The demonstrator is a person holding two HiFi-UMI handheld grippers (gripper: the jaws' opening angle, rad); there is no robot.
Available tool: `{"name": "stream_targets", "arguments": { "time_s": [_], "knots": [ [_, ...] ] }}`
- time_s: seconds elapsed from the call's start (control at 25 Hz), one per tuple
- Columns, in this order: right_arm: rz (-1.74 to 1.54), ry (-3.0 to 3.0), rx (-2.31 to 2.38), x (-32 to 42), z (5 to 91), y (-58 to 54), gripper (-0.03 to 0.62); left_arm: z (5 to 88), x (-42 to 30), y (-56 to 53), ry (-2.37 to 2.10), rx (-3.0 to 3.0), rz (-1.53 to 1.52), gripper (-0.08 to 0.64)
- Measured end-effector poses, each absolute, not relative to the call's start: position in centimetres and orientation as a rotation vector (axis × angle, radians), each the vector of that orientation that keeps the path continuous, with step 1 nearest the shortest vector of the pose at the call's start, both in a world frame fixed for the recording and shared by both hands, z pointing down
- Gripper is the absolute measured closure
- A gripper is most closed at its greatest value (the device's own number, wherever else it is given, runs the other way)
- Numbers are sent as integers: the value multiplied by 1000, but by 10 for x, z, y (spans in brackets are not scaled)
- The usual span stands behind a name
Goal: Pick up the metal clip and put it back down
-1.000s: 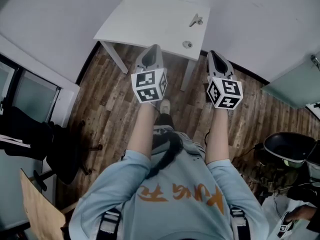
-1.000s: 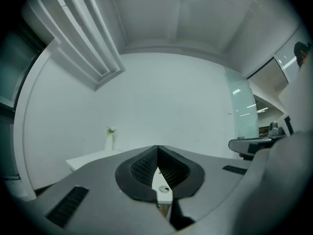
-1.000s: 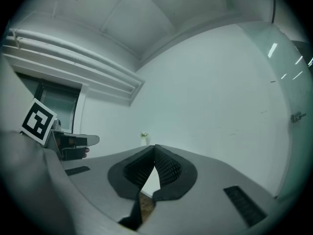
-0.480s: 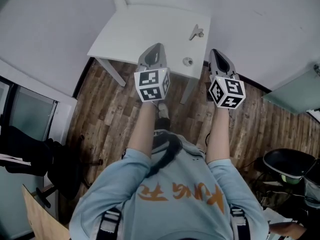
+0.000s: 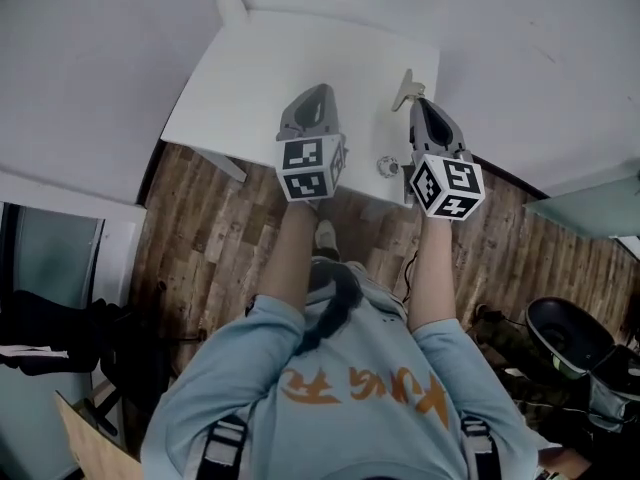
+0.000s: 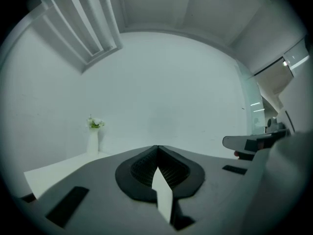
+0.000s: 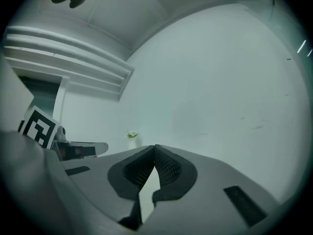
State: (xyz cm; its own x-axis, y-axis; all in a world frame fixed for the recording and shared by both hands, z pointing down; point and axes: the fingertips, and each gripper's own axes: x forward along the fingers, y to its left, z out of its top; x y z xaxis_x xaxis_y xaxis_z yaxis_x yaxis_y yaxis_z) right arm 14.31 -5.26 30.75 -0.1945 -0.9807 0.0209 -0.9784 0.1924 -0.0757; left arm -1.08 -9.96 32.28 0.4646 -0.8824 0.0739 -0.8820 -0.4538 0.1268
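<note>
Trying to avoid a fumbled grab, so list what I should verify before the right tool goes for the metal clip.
1. Sight of the metal clip: ok, it lies on the white table, just ahead of the right tool in the head view.
2. Right tool's jaws apart for the grasp: not ok, they are together with nothing between.
3. Clip seen in the right gripper view: not ok, only wall and the vase show.
4. Empty left tool: ok, jaws together on nothing.
5. Clearance from the small round object: ok, it sits apart from the clip, near the table's edge.
6. Tool's height over the clip: cannot tell.
</note>
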Motion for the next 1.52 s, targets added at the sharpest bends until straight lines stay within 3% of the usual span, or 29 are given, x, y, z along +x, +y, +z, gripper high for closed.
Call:
{"name": "stream_targets", "arguments": {
  "time_s": [0.4,1.04,1.52],
  "knots": [
    [-214,2544,-2037,115,382,-198,580,410,-37,-241,-1584,2512,234,543],
    [-403,2514,-2254,165,450,-214,579,485,19,-253,-1339,2429,266,543],
    [-658,2384,-2336,247,502,-207,578,535,113,-253,-1146,2426,368,543]
  ]
}}
